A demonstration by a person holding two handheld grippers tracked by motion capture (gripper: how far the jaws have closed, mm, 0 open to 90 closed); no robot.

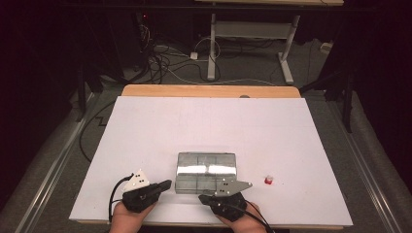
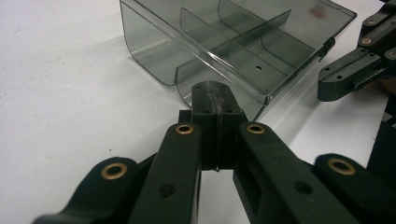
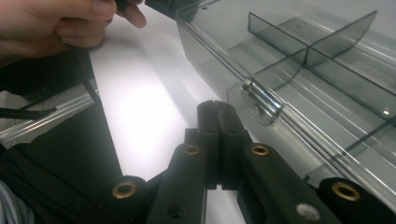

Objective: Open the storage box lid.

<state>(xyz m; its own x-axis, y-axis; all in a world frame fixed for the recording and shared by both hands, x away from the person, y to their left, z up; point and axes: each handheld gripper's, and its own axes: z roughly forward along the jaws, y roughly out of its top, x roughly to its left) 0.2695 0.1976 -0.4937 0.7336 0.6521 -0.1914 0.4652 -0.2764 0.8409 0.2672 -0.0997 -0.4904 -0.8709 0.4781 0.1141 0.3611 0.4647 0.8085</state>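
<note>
Box [image 1: 206, 172], clear plastic, long side left-right on surface [image 1: 145, 131]. Left tool [image 2: 215, 100] pinched closed, empty, at near left corner. Right tool [image 3: 217, 122] pinched closed, empty, beside front latch [image 3: 261, 99].

Box [image 1: 206, 172] lies between grippers; cube [image 1: 268, 180] right.

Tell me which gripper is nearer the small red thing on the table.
Right. The right gripper sits at the clear box's near edge, closer to the red thing; the left gripper is beyond the box's other corner.
</note>
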